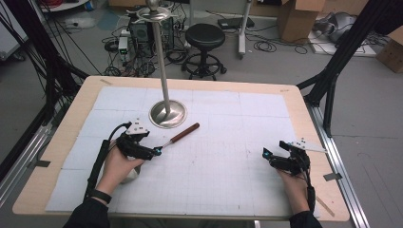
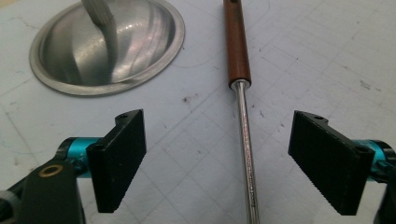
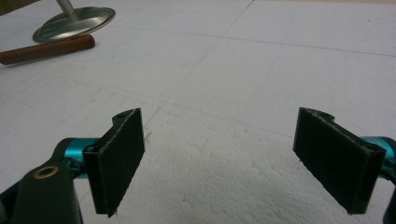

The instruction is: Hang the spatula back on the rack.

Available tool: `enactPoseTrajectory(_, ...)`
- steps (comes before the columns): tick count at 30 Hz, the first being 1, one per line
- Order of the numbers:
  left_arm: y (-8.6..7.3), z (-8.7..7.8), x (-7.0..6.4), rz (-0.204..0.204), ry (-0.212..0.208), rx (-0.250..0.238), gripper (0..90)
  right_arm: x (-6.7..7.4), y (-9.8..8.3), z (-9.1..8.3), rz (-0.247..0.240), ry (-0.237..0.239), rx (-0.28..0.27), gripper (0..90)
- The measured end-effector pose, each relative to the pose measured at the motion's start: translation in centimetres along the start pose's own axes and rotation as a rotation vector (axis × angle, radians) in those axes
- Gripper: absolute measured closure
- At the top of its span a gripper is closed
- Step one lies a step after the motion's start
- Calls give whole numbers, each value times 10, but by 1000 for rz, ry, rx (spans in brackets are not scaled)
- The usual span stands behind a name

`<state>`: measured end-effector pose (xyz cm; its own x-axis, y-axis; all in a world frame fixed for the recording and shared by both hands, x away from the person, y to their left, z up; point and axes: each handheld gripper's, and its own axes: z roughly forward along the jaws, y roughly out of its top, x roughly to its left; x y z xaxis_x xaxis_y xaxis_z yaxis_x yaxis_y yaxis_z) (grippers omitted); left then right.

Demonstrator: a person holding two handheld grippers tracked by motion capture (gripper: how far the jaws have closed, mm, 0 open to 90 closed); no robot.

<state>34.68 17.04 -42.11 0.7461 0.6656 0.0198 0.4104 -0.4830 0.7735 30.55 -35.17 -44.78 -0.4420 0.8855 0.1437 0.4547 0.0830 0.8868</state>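
The left gripper (image 1: 153, 151) sits low over the white mat (image 1: 228, 156) on the bench (image 1: 62, 137), held in the person's left hand (image 1: 116, 166). Its jaws are spread wide and hold nothing. In the left gripper view, the thin metal shaft (image 2: 246, 158) of a tool lies between the two jaws, closer to one of them. It looks like a long tool with a brown wooden handle (image 1: 185, 132); its working end is hidden, so I cannot tell what kind.

The tool lies flat on the mat, and its handle points toward the round silver base (image 1: 167, 114) of a tall metal stand (image 1: 161, 57).

If the jaws close now, the shaft could slip, because it is thin, round and shiny. It is also off the middle, so one jaw may push it first and roll it away. A sliding handle could bump the base.

Over on the right, the right gripper (image 1: 267, 154) rests near the mat, well apart from the tool. Its jaws are wide and bare too. The right hand (image 1: 294, 187) holds it pointing toward the middle.
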Motion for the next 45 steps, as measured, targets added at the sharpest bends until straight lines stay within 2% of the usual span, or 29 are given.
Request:
enactPoseTrajectory(8,-2,11,-4,19,-8,64,249,0,0,0,-5,-3,0,160)
enactPoseTrajectory(10,-3,13,-5,27,-6,91,278,0,0,0,-3,-2,0,160)
enactPoseTrajectory(17,-4,18,-6,37,-19,139,349,0,0,0,-5,0,3,160)
enactPoseTrajectory(20,-5,18,-4,16,-33,146,372,0,0,0,-6,1,5,160)
enactPoseTrajectory(24,-4,17,-3,16,-45,149,425,0,0,0,-6,3,5,160)
enactPoseTrajectory(33,-2,17,-2,-3,-45,161,526,0,0,1,-5,3,5,164)
enactPoseTrajectory(37,-1,17,-2,-5,-39,169,566,1,0,1,-3,3,8,164)
enactPoseTrajectory(43,5,18,-7,27,-41,206,661,0,0,1,-6,2,9,165)
enactPoseTrajectory(45,6,19,-7,23,-38,217,679,1,0,1,-5,3,8,165)
